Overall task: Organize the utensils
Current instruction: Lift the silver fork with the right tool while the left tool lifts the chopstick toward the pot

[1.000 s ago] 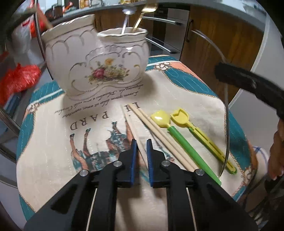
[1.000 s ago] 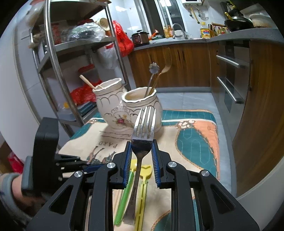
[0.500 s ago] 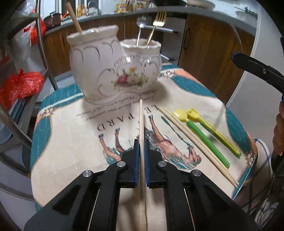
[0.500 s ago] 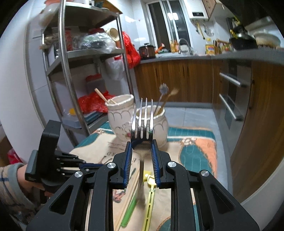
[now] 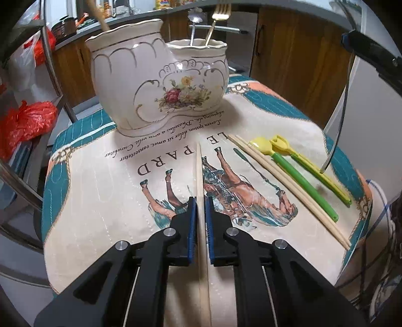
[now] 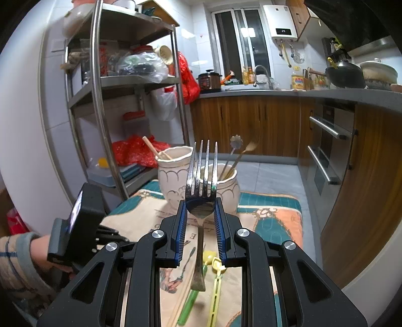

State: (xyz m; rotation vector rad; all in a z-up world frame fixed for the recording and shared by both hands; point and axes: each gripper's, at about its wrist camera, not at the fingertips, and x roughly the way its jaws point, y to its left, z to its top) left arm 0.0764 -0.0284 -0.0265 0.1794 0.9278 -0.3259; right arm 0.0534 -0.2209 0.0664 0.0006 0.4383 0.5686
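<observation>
Left wrist view: the left gripper [image 5: 200,210] is sitting at lower centre, its jaws nearly together and opening slightly, with one chopstick [image 5: 199,171] running between the blue pads, tip pointing up the frame toward the holder [image 5: 160,83]. Whether the pads are pressing it I cannot tell. To the right, two more chopsticks [image 5: 284,181] are lying side by side on the cloth [image 5: 100,201], then a green utensil [image 5: 301,181] and a yellow utensil [image 5: 316,168], both well inside the cloth's right edge. Left of the gripper the cloth is lying bare out to its teal border, giving open room. Farther up, the holder is standing with two cups joined: one stick in the left cup, a spoon [image 5: 196,20] and a gold fork [image 5: 221,10] in the right.

Right wrist view: the right gripper [image 6: 200,213] is gripping a steel fork [image 6: 202,176] by its neck, jaws partly open around it, tines up, handle hanging clear above the cloth. The person's left hand [image 6: 37,251] is showing at lower left. Beyond the holder, a steel shelf [image 6: 100,83] is crowding the left; open floor is lying to the right before the cabinets [image 6: 251,120].
</observation>
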